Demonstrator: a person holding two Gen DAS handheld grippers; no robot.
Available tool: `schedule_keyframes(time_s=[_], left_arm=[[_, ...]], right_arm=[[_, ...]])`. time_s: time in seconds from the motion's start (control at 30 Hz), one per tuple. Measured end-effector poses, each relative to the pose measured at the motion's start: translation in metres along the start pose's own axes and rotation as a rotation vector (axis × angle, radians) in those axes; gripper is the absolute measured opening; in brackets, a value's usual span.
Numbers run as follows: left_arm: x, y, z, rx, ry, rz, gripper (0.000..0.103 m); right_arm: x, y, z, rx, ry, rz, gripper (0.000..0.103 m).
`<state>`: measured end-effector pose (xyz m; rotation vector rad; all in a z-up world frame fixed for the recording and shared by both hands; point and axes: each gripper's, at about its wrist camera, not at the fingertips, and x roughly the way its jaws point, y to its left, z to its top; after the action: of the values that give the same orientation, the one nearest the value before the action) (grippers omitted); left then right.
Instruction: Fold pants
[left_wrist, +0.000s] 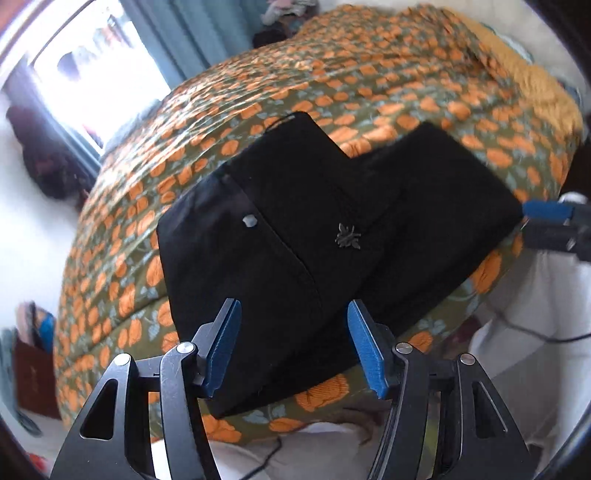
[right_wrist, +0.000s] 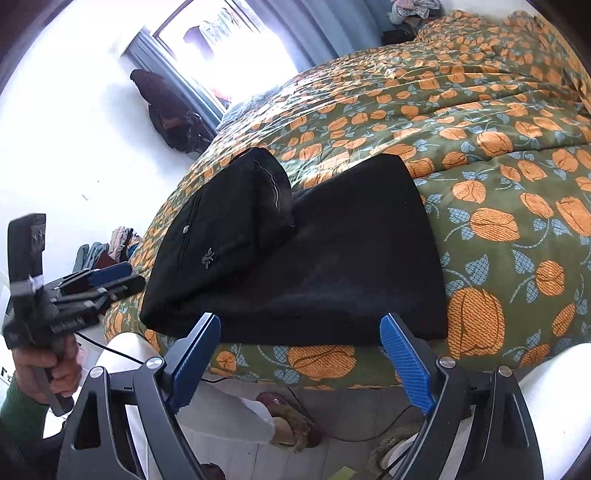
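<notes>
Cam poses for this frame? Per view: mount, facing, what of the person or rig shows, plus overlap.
Left wrist: on the left gripper, tilted down at the black pants on the floral bedspread; own open fingers show, right gripper at the right edge.
Right wrist: on the right gripper, tilted down at the bed edge; open fingers, the hand holding the left gripper, and slippered feet show.
Shared: pants, bedspread, window.
</notes>
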<state>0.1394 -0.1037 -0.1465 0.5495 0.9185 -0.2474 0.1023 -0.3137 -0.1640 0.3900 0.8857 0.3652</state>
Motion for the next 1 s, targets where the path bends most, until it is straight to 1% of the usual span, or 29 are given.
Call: schedule_keyframes(time_s=[0.03, 0.07, 0.1, 0.13, 0.17, 0.23, 0.27, 0.3, 0.33, 0.37, 0.43, 0.6, 0.73, 0.8, 0.87, 0.93, 1.0], left_arm=[[0.009, -0.006, 0.002, 0.041, 0.012, 0.042, 0.063], [0.013, -0.007, 0.004, 0.057, 0.017, 0.064, 0.064], [0.015, -0.006, 0.006, 0.059, 0.015, 0.068, 0.064], [0.018, -0.003, 0.008, 0.045, 0.017, 0.055, 0.063], [0.017, 0.003, 0.011, 0.017, 0.018, 0.031, 0.060], [0.015, 0.017, 0.014, -0.077, 0.019, -0.061, 0.041], [0.013, 0.025, 0.015, -0.130, 0.022, -0.111, 0.038], [0.013, 0.033, 0.015, -0.187, 0.025, -0.164, 0.031], [0.014, 0.038, 0.015, -0.224, 0.028, -0.200, 0.023], [0.015, 0.043, 0.012, -0.268, 0.031, -0.246, 0.018], [0.019, 0.051, 0.008, -0.339, 0.037, -0.299, 0.012], [0.024, 0.074, -0.001, -0.551, 0.041, -0.444, 0.008], [0.032, 0.088, -0.002, -0.683, 0.037, -0.541, 0.008], [0.036, 0.089, 0.001, -0.712, 0.039, -0.558, 0.008], [0.038, 0.087, 0.005, -0.722, 0.039, -0.555, 0.007], [0.040, 0.086, 0.006, -0.734, 0.041, -0.553, 0.007], [0.043, 0.088, 0.005, -0.765, 0.042, -0.560, 0.007]], right_arm=[[-0.001, 0.000, -0.001, -0.002, -0.002, -0.004, 0.088], [-0.002, 0.000, -0.001, -0.001, -0.007, -0.008, 0.088], [-0.002, 0.000, -0.001, 0.001, -0.010, -0.011, 0.088], [-0.003, -0.002, -0.002, 0.005, -0.012, -0.015, 0.088], [-0.004, -0.003, -0.002, 0.010, -0.012, -0.019, 0.088], [-0.005, -0.004, -0.003, 0.014, -0.009, -0.022, 0.088], [-0.006, -0.003, -0.002, 0.011, -0.008, -0.022, 0.088], [-0.006, -0.002, -0.001, 0.005, -0.006, -0.017, 0.088], [-0.005, 0.001, -0.001, -0.006, -0.002, -0.010, 0.088], [-0.004, 0.003, 0.000, -0.018, 0.004, -0.003, 0.088], [0.001, 0.008, -0.001, -0.038, 0.024, 0.004, 0.088], [0.008, 0.016, -0.001, -0.066, 0.066, 0.028, 0.088], [0.008, 0.028, 0.002, -0.107, 0.093, 0.072, 0.088], [0.014, 0.033, 0.006, -0.134, 0.111, 0.096, 0.088], [0.021, 0.037, 0.018, -0.190, 0.125, 0.096, 0.088], [0.031, 0.043, 0.040, -0.272, 0.125, 0.083, 0.088], [0.048, 0.049, 0.060, -0.370, 0.159, 0.073, 0.088]])
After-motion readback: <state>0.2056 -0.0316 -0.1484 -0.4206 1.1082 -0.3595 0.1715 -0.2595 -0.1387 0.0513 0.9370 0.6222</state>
